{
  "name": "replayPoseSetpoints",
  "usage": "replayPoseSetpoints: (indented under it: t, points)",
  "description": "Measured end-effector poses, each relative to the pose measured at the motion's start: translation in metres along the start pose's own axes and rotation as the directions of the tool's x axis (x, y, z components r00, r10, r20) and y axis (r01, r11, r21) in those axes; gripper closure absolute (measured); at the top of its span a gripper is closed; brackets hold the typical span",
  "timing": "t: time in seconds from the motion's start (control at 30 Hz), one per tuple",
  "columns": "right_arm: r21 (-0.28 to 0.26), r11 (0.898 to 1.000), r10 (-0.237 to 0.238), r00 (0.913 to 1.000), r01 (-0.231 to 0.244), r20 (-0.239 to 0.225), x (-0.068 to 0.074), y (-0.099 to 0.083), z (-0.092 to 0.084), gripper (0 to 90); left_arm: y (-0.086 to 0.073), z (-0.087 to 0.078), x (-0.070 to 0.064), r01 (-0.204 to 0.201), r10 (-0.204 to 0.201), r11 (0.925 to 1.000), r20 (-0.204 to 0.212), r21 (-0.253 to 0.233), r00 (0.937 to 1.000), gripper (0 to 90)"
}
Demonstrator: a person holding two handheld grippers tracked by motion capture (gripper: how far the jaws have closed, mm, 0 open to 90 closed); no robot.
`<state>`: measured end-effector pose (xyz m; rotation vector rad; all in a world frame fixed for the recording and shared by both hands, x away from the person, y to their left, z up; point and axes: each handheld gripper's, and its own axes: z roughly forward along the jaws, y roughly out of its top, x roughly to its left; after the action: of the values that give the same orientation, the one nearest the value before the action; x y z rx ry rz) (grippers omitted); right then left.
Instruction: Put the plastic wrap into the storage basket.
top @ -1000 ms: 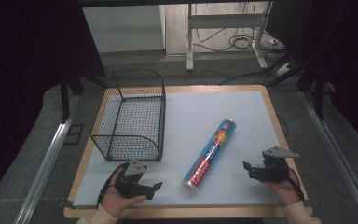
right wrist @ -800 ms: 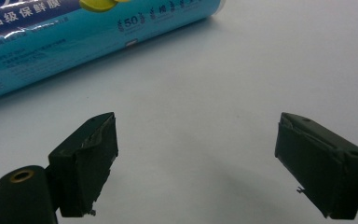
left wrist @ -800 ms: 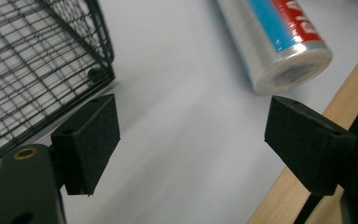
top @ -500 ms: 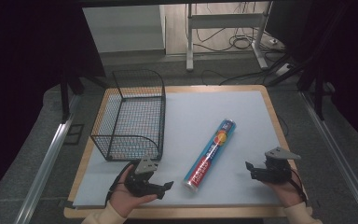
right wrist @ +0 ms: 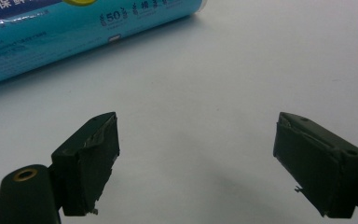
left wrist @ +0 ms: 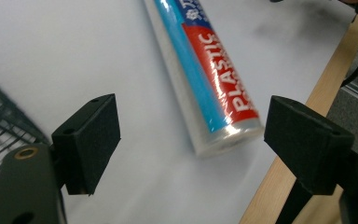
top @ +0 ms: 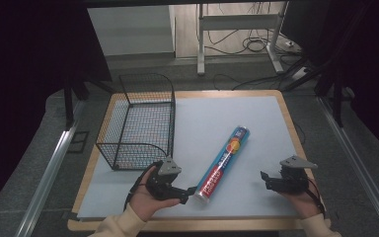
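A pale blue worktop (top: 237, 118) with a wooden edge carries two things. At its left rear stands a black wire basket (top: 140, 121), open at the top. A long roll of plastic wrap (top: 223, 164) in a blue and red printed sleeve lies flat near the middle, slanting from the far right toward the near left, well apart from the basket.

The left hand-held gripper (top: 190, 191) sits just beside the roll's near end; its jaws have just been closing a little yet stand apart, with that clear-capped end ahead of them and nothing pressed between the pads. The right hand-held gripper (top: 265, 177) rests to the right of the roll, jaws wide apart and holding nothing.

The roll looks light and stiff, a rigid tube that should not bend. Its glossy film wrapping is probably slippery, and its round body could roll away. A grip across the tube, a little in from the end, seems safest.
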<state>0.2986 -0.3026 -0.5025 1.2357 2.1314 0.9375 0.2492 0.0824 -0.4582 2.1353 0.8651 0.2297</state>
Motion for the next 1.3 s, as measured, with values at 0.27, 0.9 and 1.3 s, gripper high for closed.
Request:
replayPoseSetpoints:
  t: [0.27,0.9,1.3]
  points:
    - [0.01,1.0,0.0,1.0,0.0,0.001,-0.001,-0.001,0.002,14.2,0.018,0.018,-0.005,-0.002,0.002,0.9999,0.025,0.015,0.9997,17.3]
    - [0.03,1.0,-0.003,0.9999,0.003,0.013,-0.003,-0.003,0.005,14.2,0.051,0.056,-0.005,0.032,-0.034,0.9982,0.034,0.049,0.9988,13.8]
    - [0.039,0.999,-0.004,0.9998,0.003,0.021,-0.004,-0.004,0.006,14.2,0.071,0.085,-0.009,0.038,-0.04,0.994,0.021,0.103,0.999,12.0]
